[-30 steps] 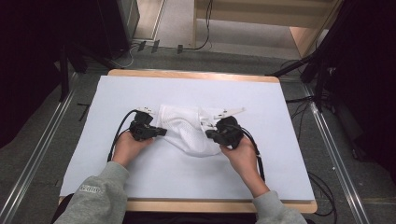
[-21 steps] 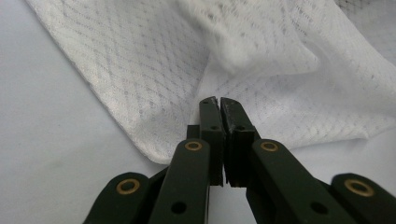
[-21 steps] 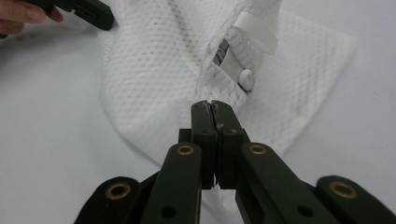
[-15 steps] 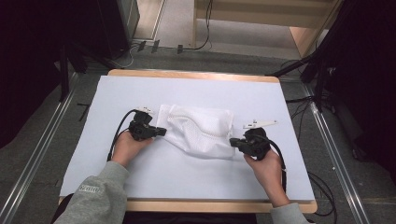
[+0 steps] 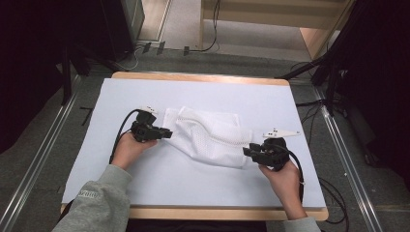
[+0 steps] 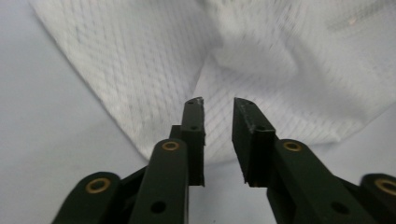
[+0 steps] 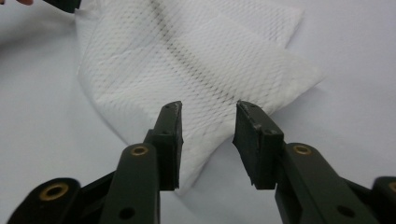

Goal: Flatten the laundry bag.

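Two grippers flank a white mesh cloth [image 5: 208,135] lying crumpled at the centre of the desk [image 5: 203,92]. Left gripper [image 5: 167,133]: fingers parted, empty, at the cloth's left edge. Right gripper [image 5: 246,152]: fingers parted, empty, at the cloth's lower right corner.

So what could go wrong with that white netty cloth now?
Both grippers look open, so the white mesh cloth lies loose and could slump back into folds. The right gripper has only a corner between its jaws; closing might miss or pinch it thinly. The left gripper sits over a crease and might grab several layers.
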A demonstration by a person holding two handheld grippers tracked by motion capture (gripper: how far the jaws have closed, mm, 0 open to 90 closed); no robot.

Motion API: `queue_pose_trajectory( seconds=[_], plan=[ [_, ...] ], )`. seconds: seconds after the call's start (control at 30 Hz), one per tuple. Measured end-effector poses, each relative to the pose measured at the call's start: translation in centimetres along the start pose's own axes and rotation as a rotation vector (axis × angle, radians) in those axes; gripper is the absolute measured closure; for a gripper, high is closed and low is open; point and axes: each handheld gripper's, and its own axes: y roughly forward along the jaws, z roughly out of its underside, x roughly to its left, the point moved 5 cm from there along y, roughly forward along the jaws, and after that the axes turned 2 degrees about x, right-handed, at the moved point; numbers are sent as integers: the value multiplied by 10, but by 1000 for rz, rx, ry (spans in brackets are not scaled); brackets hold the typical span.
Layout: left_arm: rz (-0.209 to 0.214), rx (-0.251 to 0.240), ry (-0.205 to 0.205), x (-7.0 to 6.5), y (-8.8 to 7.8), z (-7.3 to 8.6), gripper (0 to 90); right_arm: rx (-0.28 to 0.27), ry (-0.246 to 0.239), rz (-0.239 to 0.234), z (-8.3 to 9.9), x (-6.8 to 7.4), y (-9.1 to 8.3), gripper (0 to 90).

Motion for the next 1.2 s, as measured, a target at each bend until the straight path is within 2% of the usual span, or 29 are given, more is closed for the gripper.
queue_pose_trajectory(
  seconds=[0.07,0.17,0.27,0.37,0.43,0.53,0.63,0.73,0.77,0.83,0.93,1.07,1.1,1.13,1.2],
  plan=[
    [5,-18,6,-3,-5,-7,637,-10,10,17,-4,-9,4,607],
    [22,-36,13,-4,-12,-19,606,-13,24,27,-9,-16,7,594],
    [34,-36,-1,-1,-11,-28,553,-24,35,33,-18,-27,13,574],
    [32,-18,-6,4,-6,-34,504,-16,59,35,-25,-39,24,558],
    [33,-13,-13,7,-1,-39,468,2,67,52,-29,-49,34,539],
    [35,-13,-18,11,7,-48,456,12,70,57,-30,-54,40,514],
    [42,0,-24,17,19,-58,443,53,91,74,-26,-62,52,485],
    [48,-11,-29,19,26,-60,446,67,96,73,-24,-65,58,486],
    [57,-14,-44,19,30,-60,452,74,100,71,-23,-65,61,486],
    [55,22,-49,21,39,-57,471,94,101,66,-20,-66,67,496],
    [37,66,-30,22,45,-53,550,91,77,85,-18,-62,70,535],
    [69,70,-55,23,49,-47,772,89,49,107,-16,-58,70,700],
    [71,78,-55,24,50,-45,868,91,50,122,-15,-58,70,807],
    [67,80,-61,23,51,-43,868,91,50,122,-15,-58,70,807],
    [87,81,-65,22,52,-42,894,101,62,116,-14,-59,69,880]
  ],
)
